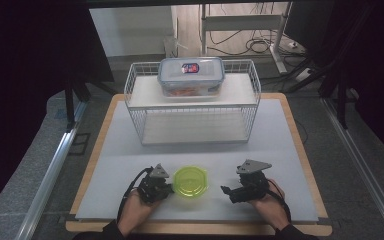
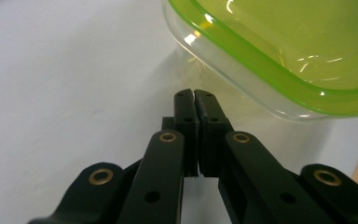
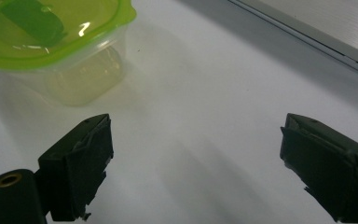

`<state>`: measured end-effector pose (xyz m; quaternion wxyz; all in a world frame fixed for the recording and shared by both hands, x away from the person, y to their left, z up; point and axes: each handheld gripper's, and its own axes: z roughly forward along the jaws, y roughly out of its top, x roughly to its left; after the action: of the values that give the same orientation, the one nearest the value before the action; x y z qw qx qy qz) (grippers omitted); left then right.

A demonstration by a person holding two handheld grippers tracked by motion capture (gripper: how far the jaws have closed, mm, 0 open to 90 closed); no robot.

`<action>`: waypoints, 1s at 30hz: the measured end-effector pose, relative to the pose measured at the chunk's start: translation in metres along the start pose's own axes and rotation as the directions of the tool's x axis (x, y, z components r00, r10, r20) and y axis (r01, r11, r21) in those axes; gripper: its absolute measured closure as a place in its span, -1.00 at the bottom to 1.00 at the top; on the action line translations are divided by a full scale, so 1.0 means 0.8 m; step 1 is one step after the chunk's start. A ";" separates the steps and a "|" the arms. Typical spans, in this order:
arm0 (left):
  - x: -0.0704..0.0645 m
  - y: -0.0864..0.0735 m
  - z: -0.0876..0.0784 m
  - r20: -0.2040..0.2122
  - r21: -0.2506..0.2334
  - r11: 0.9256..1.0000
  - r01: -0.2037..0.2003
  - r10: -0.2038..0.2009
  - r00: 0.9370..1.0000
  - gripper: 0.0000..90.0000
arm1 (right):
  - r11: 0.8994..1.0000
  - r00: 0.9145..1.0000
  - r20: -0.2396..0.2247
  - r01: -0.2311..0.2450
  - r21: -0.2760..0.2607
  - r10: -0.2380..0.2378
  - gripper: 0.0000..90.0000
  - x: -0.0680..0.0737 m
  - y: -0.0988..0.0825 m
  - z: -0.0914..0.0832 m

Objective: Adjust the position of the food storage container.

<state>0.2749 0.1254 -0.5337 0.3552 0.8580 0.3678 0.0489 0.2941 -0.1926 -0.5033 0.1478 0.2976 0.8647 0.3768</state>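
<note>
From the high view, a small round container (image 1: 190, 181) with a translucent green lid sits on the white tabletop (image 1: 280, 145) between the two grippers: just beside the left gripper (image 1: 169, 188), a little apart from the right gripper (image 1: 226, 190). Beyond them stands a white wire rack (image 1: 192, 122), and on its top shelf a clear lidded box (image 1: 191, 75).

In the left gripper view, the jaws are pressed together with nothing between them, their tips just short of the container's (image 2: 261, 60) clear wall, under its overhanging lid rim. The plastic looks thin, smooth and glossy; it is probably light and likely to slide or tip if nudged.

In the right gripper view, the jaws stand wide apart and empty, with the container (image 3: 56, 46) ahead and to the left. Its rounded clear wall below the lid rim looks the best place to grip, squeezed gently.
</note>
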 end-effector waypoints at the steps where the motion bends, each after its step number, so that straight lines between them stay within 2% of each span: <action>1: -0.002 0.003 0.002 0.001 0.002 1.000 -0.008 0.008 1.000 0.96 | 1.000 1.000 0.000 -0.001 -0.001 0.001 -0.79 0.000 0.000 0.000; 7: -0.010 0.008 0.006 -0.006 0.005 0.999 -0.041 0.041 0.999 0.91 | 1.000 1.000 0.002 -0.009 0.001 0.009 -0.80 -0.002 -0.001 -0.001; 9: -0.007 0.007 -0.005 -0.021 -0.014 0.999 -0.042 0.042 0.999 0.84 | 1.000 1.000 0.000 -0.014 -0.001 0.014 -0.80 -0.003 -0.001 -0.003; 14: -0.005 -0.002 -0.030 -0.096 -0.066 0.995 -0.071 0.065 0.993 0.43 | 1.000 1.000 -0.003 -0.028 -0.008 0.028 -0.80 -0.005 -0.001 -0.007; 15: -0.005 -0.002 -0.030 -0.096 -0.066 0.995 -0.071 0.065 0.993 0.33 | 1.000 1.000 -0.003 -0.028 -0.008 0.028 -0.80 -0.005 -0.001 -0.007; 17: -0.008 -0.010 -0.042 -0.144 -0.090 0.989 -0.114 0.100 0.985 0.16 | 0.999 0.999 -0.002 -0.037 -0.016 0.037 -0.81 -0.005 -0.001 -0.009; 19: -0.010 -0.015 -0.048 -0.164 -0.106 0.986 -0.131 0.112 0.980 0.00 | 0.999 0.999 -0.003 -0.038 -0.017 0.038 -0.83 -0.005 -0.001 -0.010; 23: -0.011 -0.027 -0.057 -0.178 -0.135 0.978 -0.160 0.134 0.975 -0.30 | 0.998 0.999 -0.004 -0.049 -0.028 0.049 -0.89 -0.005 -0.006 -0.016; 28: -0.009 -0.036 -0.063 -0.169 -0.165 0.974 -0.153 0.125 0.978 -0.58 | 0.997 0.998 -0.001 -0.056 -0.052 0.056 -0.95 -0.006 -0.008 -0.023; 30: -0.007 -0.040 -0.067 -0.162 -0.185 0.972 -0.148 0.118 0.980 -0.63 | 0.997 0.999 -0.004 -0.050 -0.051 0.050 -0.97 -0.006 -0.010 -0.024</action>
<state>0.2328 0.1678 -0.5134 0.4051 0.8356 0.3284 0.1728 0.2851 -0.2106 -0.4958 0.1446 0.3148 0.8472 0.4027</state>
